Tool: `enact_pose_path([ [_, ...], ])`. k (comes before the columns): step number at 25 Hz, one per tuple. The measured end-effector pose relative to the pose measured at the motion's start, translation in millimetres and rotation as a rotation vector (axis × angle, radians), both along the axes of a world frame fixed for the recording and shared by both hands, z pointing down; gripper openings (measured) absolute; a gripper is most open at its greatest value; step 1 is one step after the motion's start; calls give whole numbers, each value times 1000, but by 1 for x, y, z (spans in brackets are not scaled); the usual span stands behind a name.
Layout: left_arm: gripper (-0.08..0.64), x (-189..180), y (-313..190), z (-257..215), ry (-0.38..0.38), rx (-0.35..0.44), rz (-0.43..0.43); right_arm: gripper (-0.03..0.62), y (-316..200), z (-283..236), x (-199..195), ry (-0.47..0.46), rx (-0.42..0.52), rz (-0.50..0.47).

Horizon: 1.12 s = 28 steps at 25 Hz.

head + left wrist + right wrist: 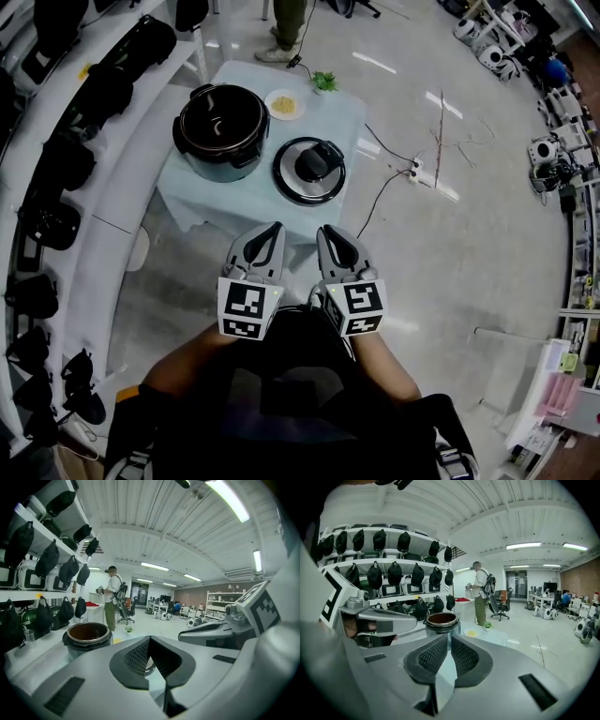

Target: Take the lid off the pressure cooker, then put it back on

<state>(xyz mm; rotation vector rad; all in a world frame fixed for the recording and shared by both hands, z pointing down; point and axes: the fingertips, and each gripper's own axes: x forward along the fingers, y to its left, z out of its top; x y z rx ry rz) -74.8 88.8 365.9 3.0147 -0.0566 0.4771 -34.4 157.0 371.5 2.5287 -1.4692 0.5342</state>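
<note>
The pressure cooker pot (220, 131) stands open on the left of the small pale-blue table (349, 112); its dark inside shows. Its round lid (309, 171), silver-rimmed with a black handle, lies flat on the table to the pot's right. Both grippers hover side by side in front of the person's body, short of the table's near edge. The left gripper (274, 228) is shut and empty. The right gripper (324, 231) is shut too, with nothing between its pads. The pot (88, 637) sits ahead and left in the left gripper view, and straight ahead (441, 620) in the right gripper view.
A small plate (284, 104) with yellow food and a little green plant (325, 82) sit at the table's far side. White shelves with black bags (56, 169) curve along the left. A person (480, 597) stands beyond the table. A power strip (415, 172) and cables lie on the floor to the right.
</note>
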Motion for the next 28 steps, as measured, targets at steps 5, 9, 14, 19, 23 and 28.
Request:
enact_pose_path([
  [5, 5, -14, 18, -8, 14, -7, -24, 34, 21, -6, -16, -17, 17, -3],
  [9, 5, -14, 45, -2, 8, -13, -29, 31, 42, -9, -22, -11, 21, -23],
  [14, 5, -7, 68, -4, 10, -6, -29, 28, 66, -7, -18, -18, 21, -25],
  [19, 5, 1, 86, -5, -6, 17, -5, 28, 79, -6, -10, -29, 21, -23],
  [23, 5, 3, 90, -4, -11, 20, -4, 28, 82, -5, -7, -36, 22, -22],
  [28, 5, 4, 89, -5, -9, 24, 1, 28, 82, -6, -5, -32, 25, -18],
])
